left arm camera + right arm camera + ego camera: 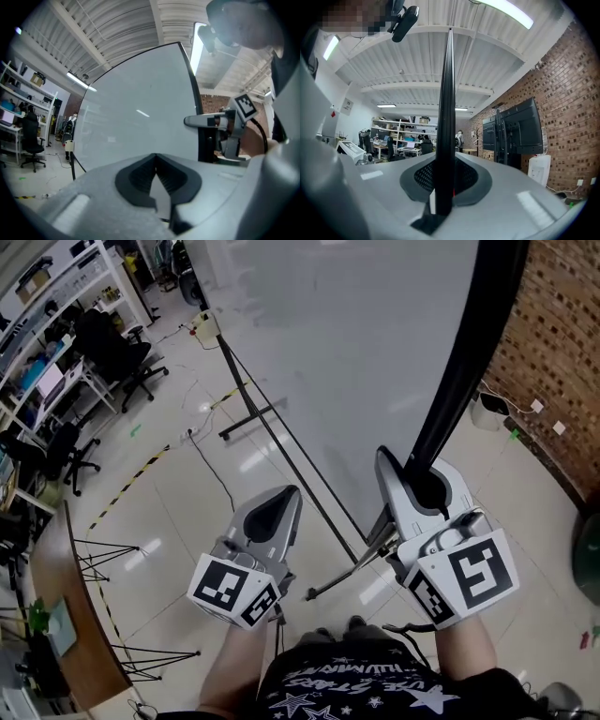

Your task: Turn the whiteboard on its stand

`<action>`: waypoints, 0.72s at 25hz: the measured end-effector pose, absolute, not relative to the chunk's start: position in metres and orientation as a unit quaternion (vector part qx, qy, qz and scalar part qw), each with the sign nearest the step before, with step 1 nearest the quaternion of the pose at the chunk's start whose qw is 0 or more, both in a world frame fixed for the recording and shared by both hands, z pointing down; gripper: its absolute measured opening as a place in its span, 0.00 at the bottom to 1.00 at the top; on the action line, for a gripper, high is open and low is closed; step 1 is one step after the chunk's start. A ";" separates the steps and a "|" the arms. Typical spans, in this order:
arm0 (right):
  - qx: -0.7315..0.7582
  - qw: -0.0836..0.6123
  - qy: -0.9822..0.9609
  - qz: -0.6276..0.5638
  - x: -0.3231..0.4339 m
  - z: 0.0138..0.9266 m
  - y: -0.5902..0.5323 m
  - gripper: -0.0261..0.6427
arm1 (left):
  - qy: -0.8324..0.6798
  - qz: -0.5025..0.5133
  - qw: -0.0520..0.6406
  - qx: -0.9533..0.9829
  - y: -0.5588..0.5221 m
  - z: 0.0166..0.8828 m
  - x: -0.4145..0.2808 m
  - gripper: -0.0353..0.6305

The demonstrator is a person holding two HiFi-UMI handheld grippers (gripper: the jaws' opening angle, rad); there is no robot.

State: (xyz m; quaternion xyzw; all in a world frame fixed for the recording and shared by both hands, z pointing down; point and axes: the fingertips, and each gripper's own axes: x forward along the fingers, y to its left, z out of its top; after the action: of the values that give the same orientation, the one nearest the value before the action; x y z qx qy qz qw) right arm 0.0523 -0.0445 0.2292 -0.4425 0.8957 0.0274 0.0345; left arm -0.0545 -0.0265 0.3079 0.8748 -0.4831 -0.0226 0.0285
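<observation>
The whiteboard [356, 352] stands upright on its black-legged stand [281, 442] on the glossy floor [178, 512], in front of the person, its pale face turned toward the office side and its back toward the brick wall [553, 362]. Its black edge [447, 117] runs vertically, rising straight up from the right claw [427, 488], so the right gripper view sees the board edge-on. That claw points level and pinches this edge between its pads. The left claw [281, 507] is held level just beside the right one, facing the board's white surface, its jaws pressed together at the tips with nothing between them.
</observation>
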 end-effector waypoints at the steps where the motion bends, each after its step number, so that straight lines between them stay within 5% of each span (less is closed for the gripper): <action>1: -0.443 0.035 0.895 0.027 0.053 0.229 -0.041 0.11 | -0.479 -0.023 0.026 0.877 -0.023 0.308 -0.054 0.06; 18: -0.443 0.031 0.896 0.018 0.067 0.228 0.031 0.11 | -0.433 -0.036 0.029 0.900 0.012 0.303 -0.052 0.06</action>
State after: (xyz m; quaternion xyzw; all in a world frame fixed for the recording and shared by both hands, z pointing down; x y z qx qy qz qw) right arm 0.0669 0.0311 0.2277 -0.4426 0.8960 0.0182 0.0314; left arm -0.0522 0.0123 0.3026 0.9001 -0.4332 -0.0356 0.0291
